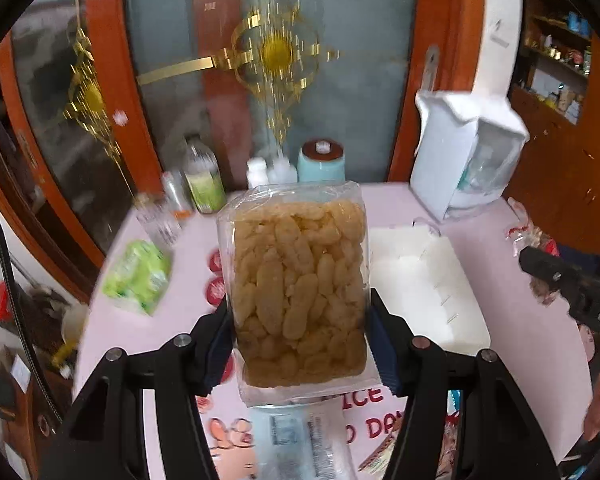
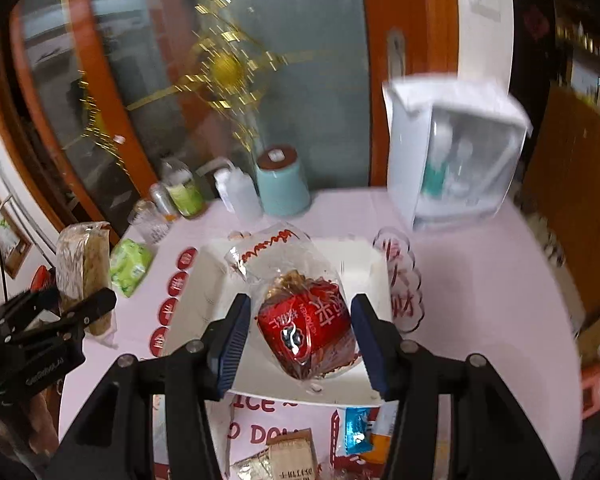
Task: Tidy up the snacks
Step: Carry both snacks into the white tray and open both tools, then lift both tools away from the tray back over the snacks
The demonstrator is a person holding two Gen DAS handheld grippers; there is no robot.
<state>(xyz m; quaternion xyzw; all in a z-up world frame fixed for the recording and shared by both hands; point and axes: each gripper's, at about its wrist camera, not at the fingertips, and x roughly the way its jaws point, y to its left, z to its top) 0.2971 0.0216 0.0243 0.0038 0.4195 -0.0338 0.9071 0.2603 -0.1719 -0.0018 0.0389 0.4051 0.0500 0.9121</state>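
Between the blue pads of the left gripper [image 1: 300, 336] stands a clear bag of puffed corn snacks [image 1: 300, 292], upright, both pads pressing its lower sides and the bag lifted off the pale pink tablecloth [image 1: 512, 320]. Just to its right lies the white tray [image 1: 428, 280], bare in this view, and that looks the likely place for the snacks to go. The bag is tall, light and soft, so it should be carried with the squeeze unchanged: a harder pinch would crush the puffs, a looser one would let the slick film slide. It is best lowered flat or on its base inside the tray's rim, and let go only once it rests.

Over the same white tray [image 2: 356, 256], as the right wrist view shows it, the right gripper [image 2: 300, 336] has a red-labelled snack packet in clear wrap [image 2: 304, 328] between its pads. Whether the right pad touches the wrap cannot be told from here, and the left pad shows a narrow gap, so I cannot say that it is gripped or lying free. If it is held, it should go to one side of the tray, leaving room for the tall bag.

Farther out, loose packets [image 2: 288, 456] wait at the near table edge, a green packet [image 1: 138, 276] at the left. The other gripper [image 1: 572, 284] comes close at the right, so the hands should take turns over the tray.
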